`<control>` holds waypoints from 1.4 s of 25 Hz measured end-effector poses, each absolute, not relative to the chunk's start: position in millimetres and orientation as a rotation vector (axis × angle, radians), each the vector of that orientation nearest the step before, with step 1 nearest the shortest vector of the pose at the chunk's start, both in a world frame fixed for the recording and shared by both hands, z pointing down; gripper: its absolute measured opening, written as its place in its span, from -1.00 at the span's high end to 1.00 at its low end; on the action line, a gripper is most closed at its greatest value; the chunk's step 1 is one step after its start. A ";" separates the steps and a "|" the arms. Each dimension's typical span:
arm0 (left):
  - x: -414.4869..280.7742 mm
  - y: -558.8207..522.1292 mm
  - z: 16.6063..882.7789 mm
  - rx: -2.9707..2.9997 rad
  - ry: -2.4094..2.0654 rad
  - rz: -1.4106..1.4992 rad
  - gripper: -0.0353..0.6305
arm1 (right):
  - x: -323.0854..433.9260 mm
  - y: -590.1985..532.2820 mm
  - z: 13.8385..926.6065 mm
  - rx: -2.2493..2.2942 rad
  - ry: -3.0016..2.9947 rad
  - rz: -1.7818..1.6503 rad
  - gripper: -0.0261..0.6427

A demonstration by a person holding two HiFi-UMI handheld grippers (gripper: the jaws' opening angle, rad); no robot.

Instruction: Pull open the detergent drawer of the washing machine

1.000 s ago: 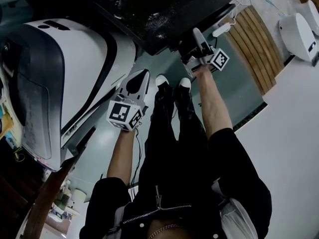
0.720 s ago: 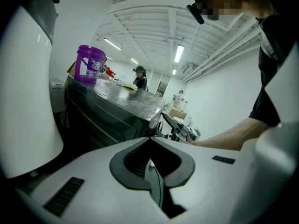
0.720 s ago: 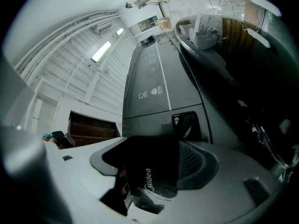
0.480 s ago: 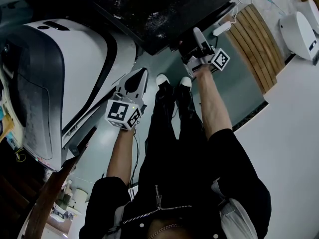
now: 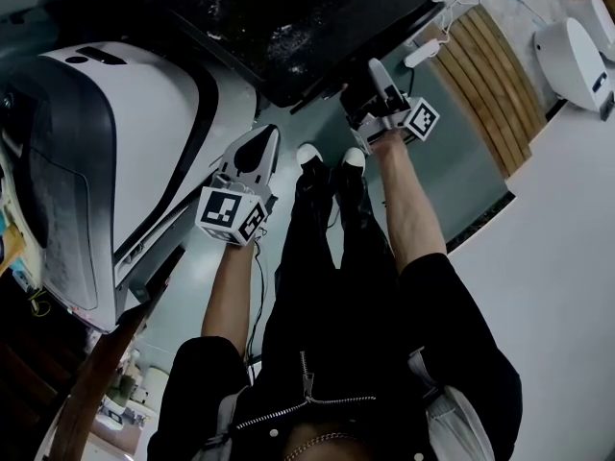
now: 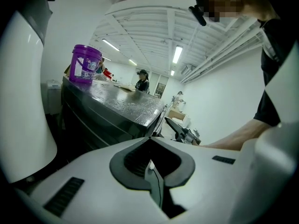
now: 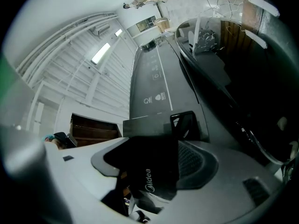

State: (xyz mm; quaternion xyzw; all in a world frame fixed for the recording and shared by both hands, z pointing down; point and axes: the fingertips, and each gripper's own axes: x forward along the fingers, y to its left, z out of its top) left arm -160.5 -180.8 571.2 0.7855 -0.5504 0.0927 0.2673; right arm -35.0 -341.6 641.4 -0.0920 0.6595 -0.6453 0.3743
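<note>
The right gripper [image 5: 380,77] is up at the front of the dark washing machine [image 5: 317,27]. Its fingers stand wide on either side of the detergent drawer [image 7: 152,174] and have just been closing in. The drawer's panel hides one pad, so I can't tell whether they grip it. From overhead the drawer is out of sight. The left gripper [image 6: 150,164] hangs off to the side, fingers together on nothing.

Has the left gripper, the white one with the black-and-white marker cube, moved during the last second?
No. The left gripper holds its place beside the rounded front of the large white appliance; both drift together as the camera moves.
</note>
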 end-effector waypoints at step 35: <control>-123.7 -148.4 565.9 2.107 -1.505 0.261 0.84 | 47.3 -293.0 642.4 -0.261 1.647 -1.635 0.09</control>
